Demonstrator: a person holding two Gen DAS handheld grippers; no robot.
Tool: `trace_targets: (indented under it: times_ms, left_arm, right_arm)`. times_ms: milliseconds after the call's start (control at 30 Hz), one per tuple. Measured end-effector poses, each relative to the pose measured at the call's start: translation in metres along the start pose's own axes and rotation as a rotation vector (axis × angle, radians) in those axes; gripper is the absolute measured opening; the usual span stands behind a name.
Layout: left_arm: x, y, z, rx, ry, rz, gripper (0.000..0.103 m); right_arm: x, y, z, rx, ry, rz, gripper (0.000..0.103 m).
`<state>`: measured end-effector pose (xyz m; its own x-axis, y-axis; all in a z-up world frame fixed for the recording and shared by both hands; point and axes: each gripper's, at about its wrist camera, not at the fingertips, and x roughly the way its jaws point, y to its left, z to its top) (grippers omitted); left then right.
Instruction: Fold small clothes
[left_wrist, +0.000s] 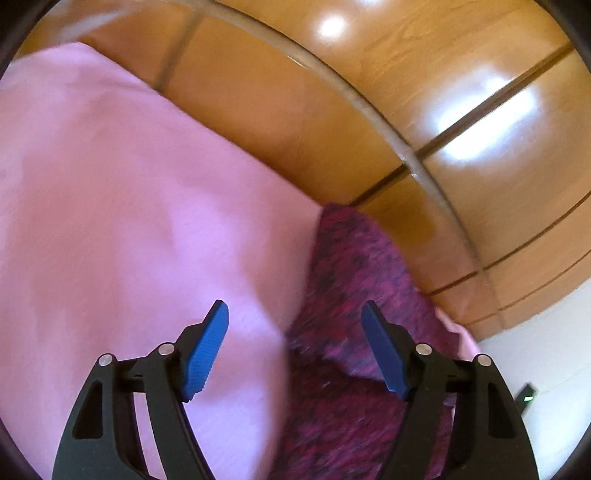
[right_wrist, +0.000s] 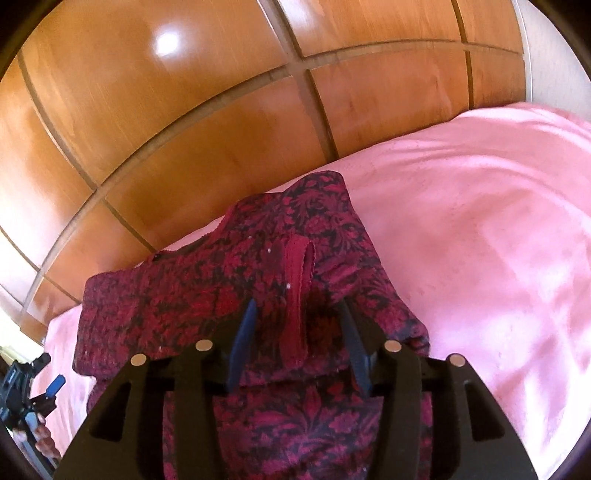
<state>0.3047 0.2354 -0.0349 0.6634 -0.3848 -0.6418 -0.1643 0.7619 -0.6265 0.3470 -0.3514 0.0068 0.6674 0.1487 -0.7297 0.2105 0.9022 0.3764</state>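
A small dark red garment with a black floral print lies on the pink bedspread, with a folded layer on top and a red-trimmed opening in its middle. My right gripper is open, its blue fingers standing on either side of that opening, just above the cloth. In the left wrist view the same garment lies blurred at the lower right. My left gripper is open and empty above the edge where the garment meets the bedspread.
A glossy wooden wardrobe runs right behind the bed, also showing in the left wrist view. The other gripper shows at the far left edge of the right wrist view. A white wall is at the right.
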Motion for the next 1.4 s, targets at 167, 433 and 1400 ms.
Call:
trace_targets:
  times_ms: [167,433,1400]
  left_arm:
    - [0.042,-0.020,0.025,0.009,0.057,0.001,0.067]
    - [0.099,-0.040,0.042,0.018,0.132,0.066,0.044]
    - [0.112,-0.179,-0.006,0.512,-0.039,0.107,0.037]
  right_arm:
    - [0.008,0.006,0.008,-0.020,0.009,0.001,0.043]
    - [0.021,0.022,0.008,-0.153,0.018,-0.062,0.010]
    - [-0.019,0.053,0.012,-0.249,-0.106,-0.041,0.060]
